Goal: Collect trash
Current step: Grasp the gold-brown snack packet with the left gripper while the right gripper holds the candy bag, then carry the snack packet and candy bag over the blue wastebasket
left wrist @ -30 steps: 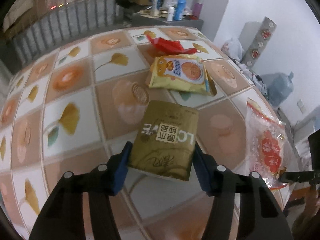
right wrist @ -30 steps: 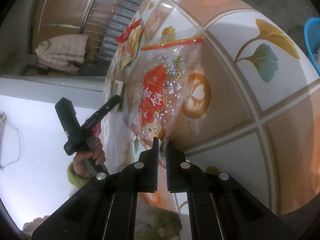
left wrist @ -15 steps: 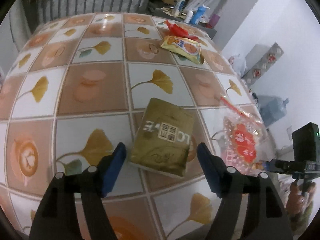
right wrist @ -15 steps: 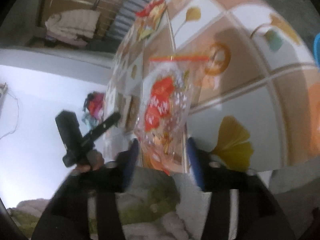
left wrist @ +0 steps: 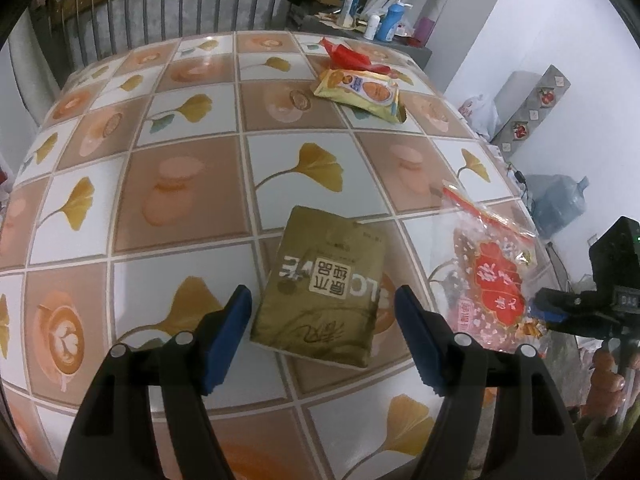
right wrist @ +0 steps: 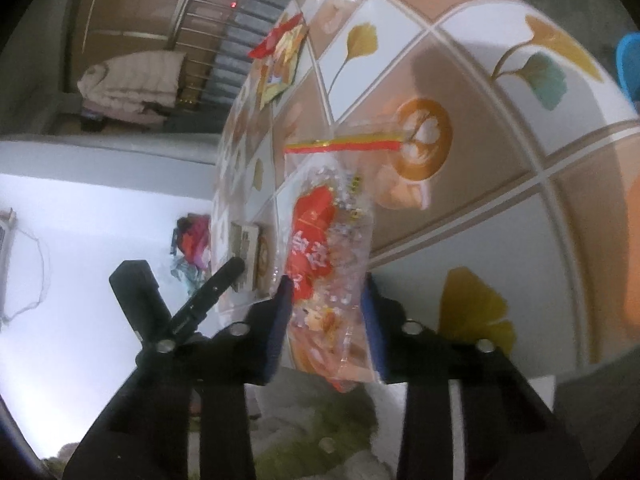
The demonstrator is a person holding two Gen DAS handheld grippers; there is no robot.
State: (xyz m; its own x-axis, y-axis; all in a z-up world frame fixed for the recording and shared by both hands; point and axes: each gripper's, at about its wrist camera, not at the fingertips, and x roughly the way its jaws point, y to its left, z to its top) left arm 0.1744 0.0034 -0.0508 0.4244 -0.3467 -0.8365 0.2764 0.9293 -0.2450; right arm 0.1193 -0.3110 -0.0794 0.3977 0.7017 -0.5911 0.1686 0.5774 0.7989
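Right gripper has let go: a second ago its fingers were pinched shut on the bottom edge of the clear red-printed snack bag, now they're spread, one on each side of the bag's near end, not clamping it. The bag lies on the tiled tablecloth, its near end hanging past the table edge between the fingers; its red zip strip points away from the claw.

Left gripper is also spread wide. It has pulled back and up from the gold foil packet: a second ago the blue pads flanked the packet's near end, now the packet sits just ahead of the tips, flat on the table, untouched.

Far ahead of the left claw: yellow biscuit wrapper, with a red wrapper just beyond it. In the left view the snack bag is off to the right of the claw, with the right gripper at its near end.

Read: nothing is held by either claw, so no trash collected at this instant. Looks like a regrip or a reset on both sides. Blue bin rim shows at far right of the right view; likely the drop target, can't confirm.
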